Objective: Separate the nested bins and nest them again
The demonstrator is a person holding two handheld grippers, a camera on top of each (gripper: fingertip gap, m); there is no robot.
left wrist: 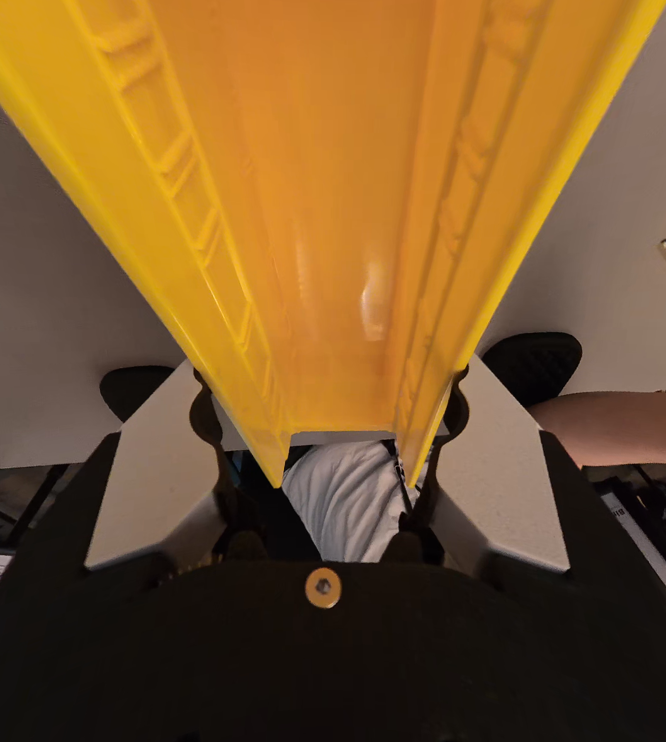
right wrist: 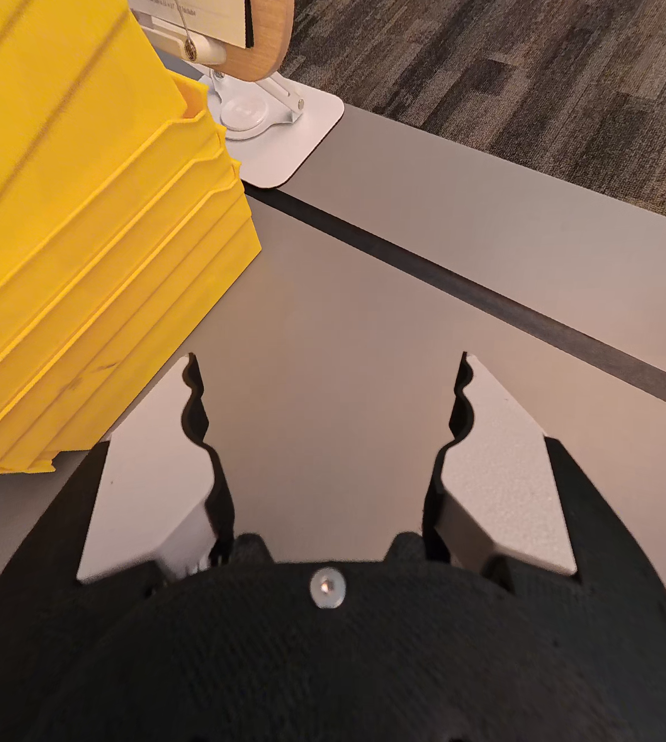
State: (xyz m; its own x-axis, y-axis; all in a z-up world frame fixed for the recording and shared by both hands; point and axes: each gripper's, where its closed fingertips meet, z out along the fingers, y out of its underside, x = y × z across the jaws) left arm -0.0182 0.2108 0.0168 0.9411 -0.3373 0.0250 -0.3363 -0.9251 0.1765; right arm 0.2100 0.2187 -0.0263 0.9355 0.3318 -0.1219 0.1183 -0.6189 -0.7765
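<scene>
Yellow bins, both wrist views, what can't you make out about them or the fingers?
- Left wrist view: the yellow bin fills the frame; its far end is cut off by the top edge, and it hides the table beyond.
- Left gripper: the bin covers the inner pad faces.
- Right wrist view: the nested stack is cut off at the left edge, so the bin count is unclear.

Your left tool [left wrist: 327, 369] clamps both fingers on the yellow bin [left wrist: 323, 200]; your right tool [right wrist: 327, 361] hangs wide apart, bare, over the bench [right wrist: 363, 301].
</scene>
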